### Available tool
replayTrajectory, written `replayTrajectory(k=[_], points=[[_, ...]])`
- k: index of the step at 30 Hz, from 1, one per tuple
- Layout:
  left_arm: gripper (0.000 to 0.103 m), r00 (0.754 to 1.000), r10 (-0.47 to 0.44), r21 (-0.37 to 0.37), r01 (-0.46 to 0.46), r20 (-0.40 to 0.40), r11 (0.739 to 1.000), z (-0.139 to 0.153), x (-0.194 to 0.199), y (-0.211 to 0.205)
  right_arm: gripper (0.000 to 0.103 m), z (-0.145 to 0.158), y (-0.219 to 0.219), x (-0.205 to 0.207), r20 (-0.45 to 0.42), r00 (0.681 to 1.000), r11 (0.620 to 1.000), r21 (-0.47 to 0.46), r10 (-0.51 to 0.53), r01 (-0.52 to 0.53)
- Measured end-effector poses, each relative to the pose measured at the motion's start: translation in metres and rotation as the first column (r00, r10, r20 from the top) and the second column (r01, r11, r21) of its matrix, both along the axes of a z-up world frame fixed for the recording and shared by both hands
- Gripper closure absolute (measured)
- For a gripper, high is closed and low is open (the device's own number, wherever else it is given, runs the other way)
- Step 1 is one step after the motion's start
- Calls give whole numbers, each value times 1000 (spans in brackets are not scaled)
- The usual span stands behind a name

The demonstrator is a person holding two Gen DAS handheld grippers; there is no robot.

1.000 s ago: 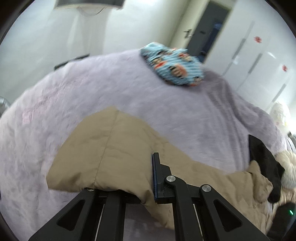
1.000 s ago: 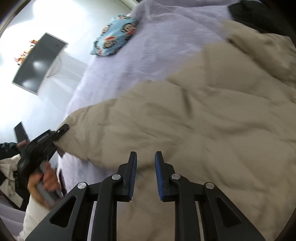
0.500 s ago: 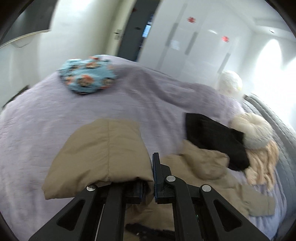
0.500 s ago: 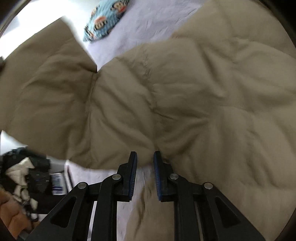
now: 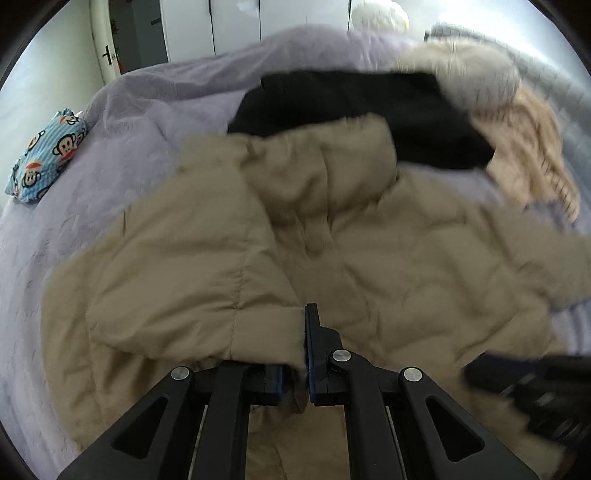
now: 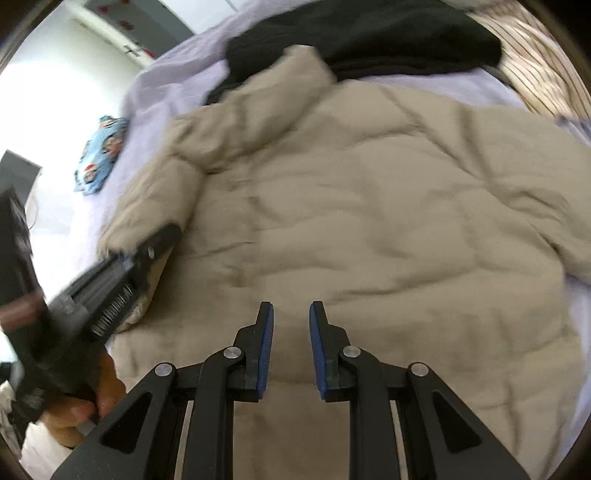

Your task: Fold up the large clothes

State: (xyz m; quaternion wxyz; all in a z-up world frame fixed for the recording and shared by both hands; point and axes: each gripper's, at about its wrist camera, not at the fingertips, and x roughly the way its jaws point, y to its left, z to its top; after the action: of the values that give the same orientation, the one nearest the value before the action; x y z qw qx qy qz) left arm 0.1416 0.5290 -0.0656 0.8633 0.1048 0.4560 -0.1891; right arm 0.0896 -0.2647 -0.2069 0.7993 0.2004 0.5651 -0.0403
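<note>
Now beige puffer jacket (image 6: pixel 369 221) spread flat, quilted, sleeve (image 5: pixel 192 288) folded inward.

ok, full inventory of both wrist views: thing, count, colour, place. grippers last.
puffer jacket: 1, beige, spread across the bed, centre
bedcover: 1, lilac, under everything
black garment: 1, black, beyond the jacket's collar
knit garment: 1, tan, far right
fur trim: 1, cream, far right, above the black garment
cartoon monkey cloth: 1, blue, bunched at far left
wardrobe doors: white, behind the bed
left gripper: black, blue pads, shut on the jacket's sleeve
right gripper: black, blue pads, jaws apart over the jacket, nothing between
</note>
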Motion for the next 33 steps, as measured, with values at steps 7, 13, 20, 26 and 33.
replayTrajectory(k=[7, 13, 20, 26, 33], points=[[6, 1000, 7, -27, -7, 7, 1000, 63, -29, 67, 59, -5, -19, -6, -10, 999, 999, 16, 34, -34], [6, 974, 213, -28, -211, 73, 977, 121, -65, 165, 29, 31, 25, -8, 86, 965, 961, -149, 247, -233], [6, 913, 397, -16, -400, -97, 916, 107, -76, 258, 21, 19, 150, 27, 35, 802, 704, -504, 596, -501], [6, 918, 380, -22, -385, -116, 923, 114, -93, 242, 21, -4, 164, 66, 46, 844, 665, -639, 534, -386], [6, 929, 309, -262, -356, -206, 897, 193, -97, 306, 51, -10, 13, 66, 169, 985, 986, -163, -12, 40]])
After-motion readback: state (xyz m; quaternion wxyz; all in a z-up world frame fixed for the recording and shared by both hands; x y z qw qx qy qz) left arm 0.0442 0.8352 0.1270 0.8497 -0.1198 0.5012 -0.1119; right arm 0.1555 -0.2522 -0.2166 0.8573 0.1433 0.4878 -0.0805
